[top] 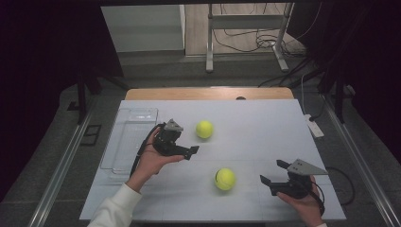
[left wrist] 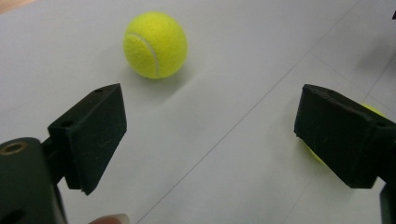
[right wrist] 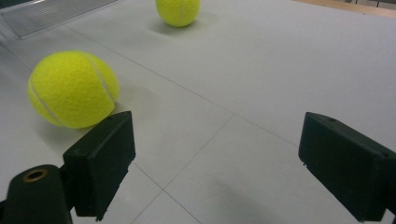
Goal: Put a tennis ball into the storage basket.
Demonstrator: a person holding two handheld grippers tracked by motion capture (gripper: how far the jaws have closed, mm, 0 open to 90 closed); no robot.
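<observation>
Where the white table [top: 265, 127] spreads across the high view, it carries everything else, with a strip of bare wood showing along its far edge. A clear plastic tray [top: 130, 137] lies flat at the table's left side, long and shallow, with nothing visible in it. Just right of that tray, the left gripper [top: 193, 152] sits in the person's left hand, raised off the surface and pointing right; its jaws stand wide apart with nothing between them. At the near right corner, the right gripper [top: 270, 174] rests in the right hand, pointing left, and its jaws are likewise spread wide and hold nothing. Between the two grippers lie two yellow tennis balls, well apart from each other. The far ball [top: 204, 129] sits on the table beyond the left gripper's tips, near but not touching them. The near ball [top: 225, 179] lies left of the right gripper, close to its jaws yet clear of them, resting on the surface.
</observation>
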